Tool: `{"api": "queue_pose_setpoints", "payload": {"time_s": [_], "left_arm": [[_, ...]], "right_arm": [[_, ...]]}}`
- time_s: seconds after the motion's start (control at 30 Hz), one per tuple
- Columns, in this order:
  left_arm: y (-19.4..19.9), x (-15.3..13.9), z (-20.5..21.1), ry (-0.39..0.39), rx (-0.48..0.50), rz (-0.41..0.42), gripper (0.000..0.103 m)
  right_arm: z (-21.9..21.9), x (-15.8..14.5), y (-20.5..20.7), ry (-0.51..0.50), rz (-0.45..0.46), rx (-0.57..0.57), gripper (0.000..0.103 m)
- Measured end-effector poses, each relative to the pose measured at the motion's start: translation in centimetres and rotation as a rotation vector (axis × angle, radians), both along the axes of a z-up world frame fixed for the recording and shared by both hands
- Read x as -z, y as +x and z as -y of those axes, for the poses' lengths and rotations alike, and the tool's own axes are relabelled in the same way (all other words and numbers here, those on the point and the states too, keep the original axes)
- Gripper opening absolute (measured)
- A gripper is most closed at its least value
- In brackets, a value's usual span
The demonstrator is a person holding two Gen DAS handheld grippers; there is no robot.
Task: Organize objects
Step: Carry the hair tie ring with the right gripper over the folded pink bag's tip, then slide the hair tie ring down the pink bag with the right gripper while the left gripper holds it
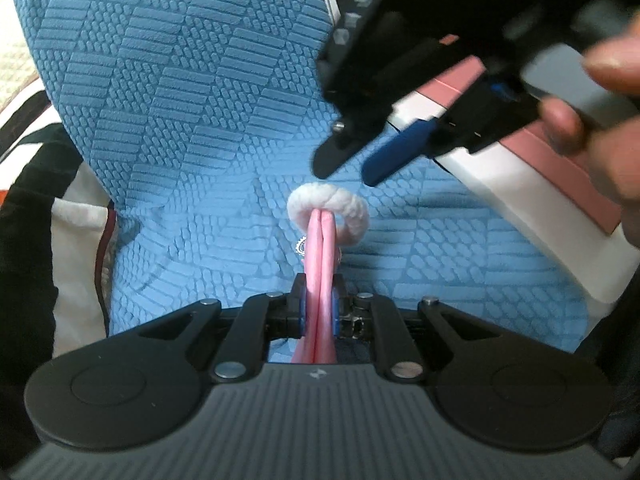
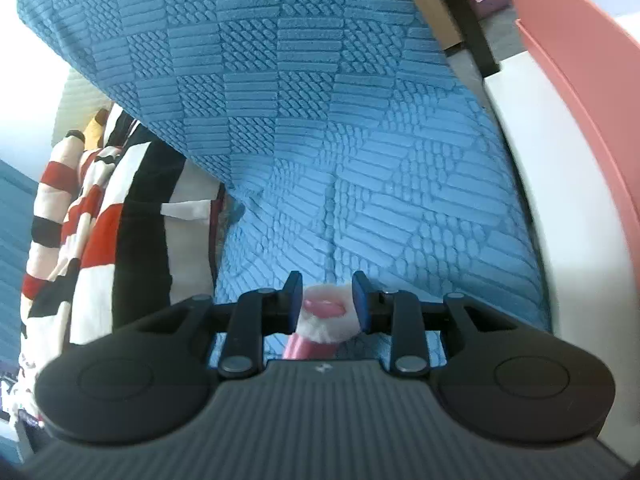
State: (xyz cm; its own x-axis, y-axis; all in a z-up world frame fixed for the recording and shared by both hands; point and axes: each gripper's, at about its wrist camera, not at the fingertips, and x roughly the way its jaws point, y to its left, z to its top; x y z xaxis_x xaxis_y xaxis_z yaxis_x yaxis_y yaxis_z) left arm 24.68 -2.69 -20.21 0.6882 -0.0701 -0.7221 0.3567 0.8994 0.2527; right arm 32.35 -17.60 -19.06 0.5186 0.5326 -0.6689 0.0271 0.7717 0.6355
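The left gripper point(image 1: 319, 312) is clamping a glossy pink band point(image 1: 320, 264) looped through a fluffy white braided ring point(image 1: 329, 205) over embossed blue fabric point(image 1: 180, 100). The right gripper point(image 2: 327, 300), parted, is straddling the ring without pressing.

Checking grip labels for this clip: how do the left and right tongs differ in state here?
The left tongs are shut on the doubled pink strap; the right tongs stand apart. The left grips the strap below the fluffy white ring; the right straddles that ring without clearly pressing it. Both have blue pads and hover over the blue textured cloth.
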Motion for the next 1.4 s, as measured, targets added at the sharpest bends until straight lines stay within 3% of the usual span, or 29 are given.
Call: {"api": "queue_pose_setpoints", "payload": {"time_s": [0.3, 0.57, 0.73, 0.97, 1.4], "left_arm": [[0.1, 1.1, 0.7, 0.077, 0.037, -0.001, 0.013], [0.9, 2.2, 1.6, 0.103, 0.039, 0.010, 0.016], [-0.3, 2.0, 2.5, 0.182, 0.088, 0.090, 0.012], [-2.1, 1.2, 3.6, 0.265, 0.157, 0.218, 0.012], [-2.8, 1.2, 4.3, 0.299, 0.207, 0.280, 0.011]], "right_arm": [[-0.6, 2.6, 0.6, 0.057, -0.143, -0.038, 0.019], [0.2, 2.3, 0.0, 0.087, -0.148, -0.029, 0.017], [1.1, 1.7, 0.0, 0.130, -0.156, -0.009, 0.018], [1.4, -0.1, 0.5, 0.081, -0.133, -0.035, 0.018], [2.0, 1.1, 1.7, 0.119, -0.177, -0.020, 0.017]]}}
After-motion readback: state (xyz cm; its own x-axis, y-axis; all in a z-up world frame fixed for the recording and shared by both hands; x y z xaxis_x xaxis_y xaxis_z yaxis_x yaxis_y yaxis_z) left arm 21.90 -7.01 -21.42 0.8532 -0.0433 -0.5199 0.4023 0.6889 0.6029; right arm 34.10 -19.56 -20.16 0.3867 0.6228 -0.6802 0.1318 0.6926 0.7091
